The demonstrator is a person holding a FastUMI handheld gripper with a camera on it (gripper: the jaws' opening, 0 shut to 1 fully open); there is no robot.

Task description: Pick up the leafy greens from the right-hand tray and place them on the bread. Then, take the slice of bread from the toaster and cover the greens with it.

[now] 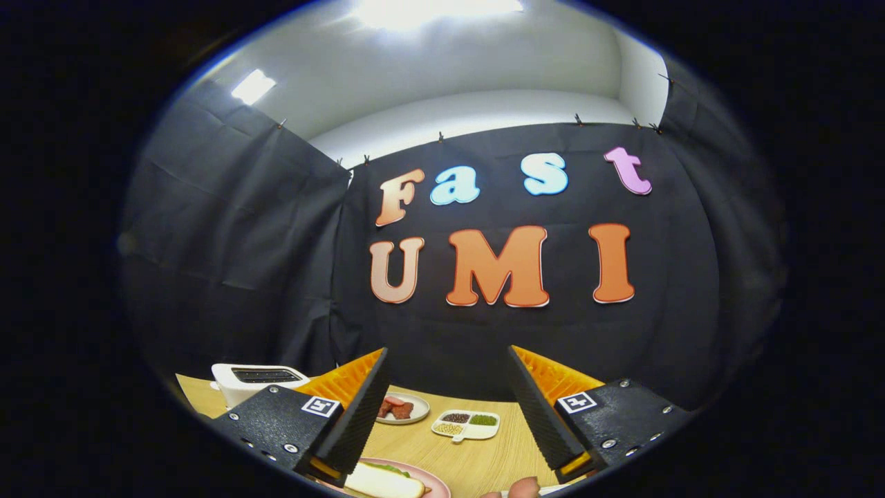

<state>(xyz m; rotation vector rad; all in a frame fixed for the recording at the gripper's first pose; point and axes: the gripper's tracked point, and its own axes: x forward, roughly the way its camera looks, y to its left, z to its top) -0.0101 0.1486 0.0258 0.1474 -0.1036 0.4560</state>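
Observation:
My gripper (448, 353) is open and holds nothing; its fingers stand wide apart, raised above the wooden table (477, 460). Below the left finger lies a pink plate (432, 481) with a pale bread slice (384, 482) on it. A strip of leafy green (391, 469) shows at the slice's far edge. The white toaster (257, 380) stands at the far left of the table, beyond the left finger, and its top slot looks dark.
Between the fingers and farther off sit a small white plate with red pieces (404, 408) and a white divided dish of beans and grains (467, 424). A person's fingertip (517, 488) shows beside the right finger. Black cloth walls close the booth behind the table.

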